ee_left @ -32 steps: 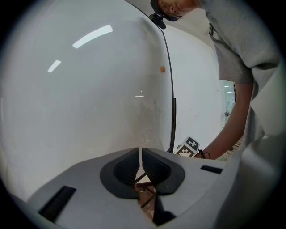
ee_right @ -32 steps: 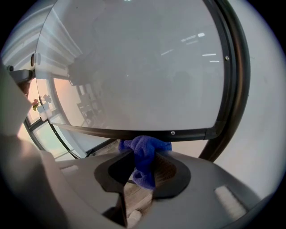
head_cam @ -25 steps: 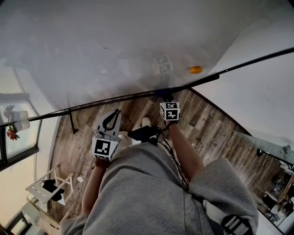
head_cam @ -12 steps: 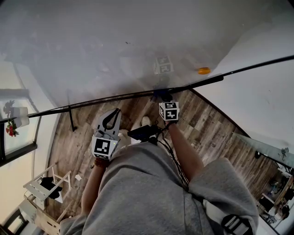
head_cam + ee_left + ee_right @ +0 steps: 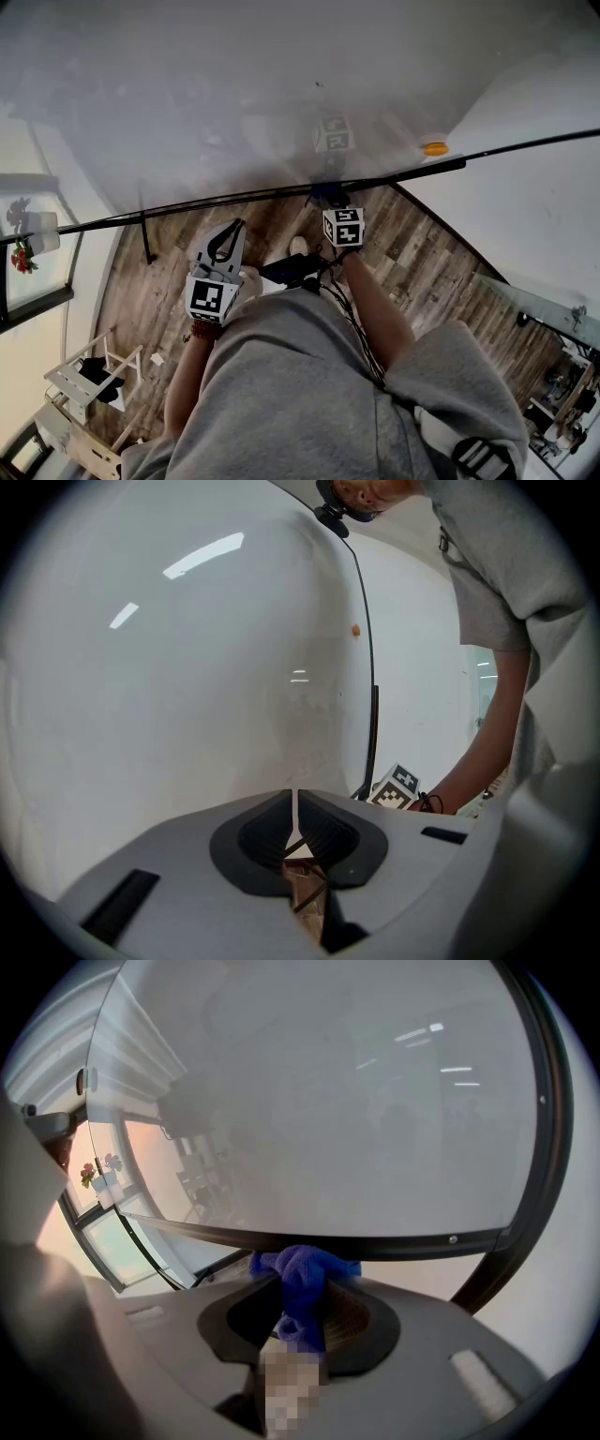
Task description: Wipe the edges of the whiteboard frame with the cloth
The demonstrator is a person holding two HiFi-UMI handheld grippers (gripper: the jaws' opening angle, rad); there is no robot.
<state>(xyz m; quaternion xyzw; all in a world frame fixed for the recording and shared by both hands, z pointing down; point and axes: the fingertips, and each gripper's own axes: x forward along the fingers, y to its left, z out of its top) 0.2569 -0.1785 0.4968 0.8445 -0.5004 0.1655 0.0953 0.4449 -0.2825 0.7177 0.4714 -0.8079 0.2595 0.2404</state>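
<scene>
Wood-plank floor (image 5: pixel 431 262) fills the lower half of the head view. Above it the whiteboard (image 5: pixel 234 103) spreads pale and glossy, its thin black frame (image 5: pixel 441 166) running across from nine o'clock toward three. We hold the right gripper (image 5: pixel 333 204) up at that lower frame edge near the middle of the view. Its jaws are clamped on a blue cloth (image 5: pixel 302 1283), and in the right gripper view the bunched top of the cloth touches the dark frame bar just above the jaws. Our left gripper (image 5: pixel 234 230) sits at about eight o'clock from the right one, below the frame and apart from it, pointing toward the board. In the left gripper view its jaws are pressed together with nothing between them. A small orange blob (image 5: pixel 434 148) sits on the board at two o'clock from the cloth, just above the frame. At seven o'clock of the head view a white rack (image 5: pixel 89 375) stands on the floor, and red flowers (image 5: pixel 21 257) show at nine o'clock.
</scene>
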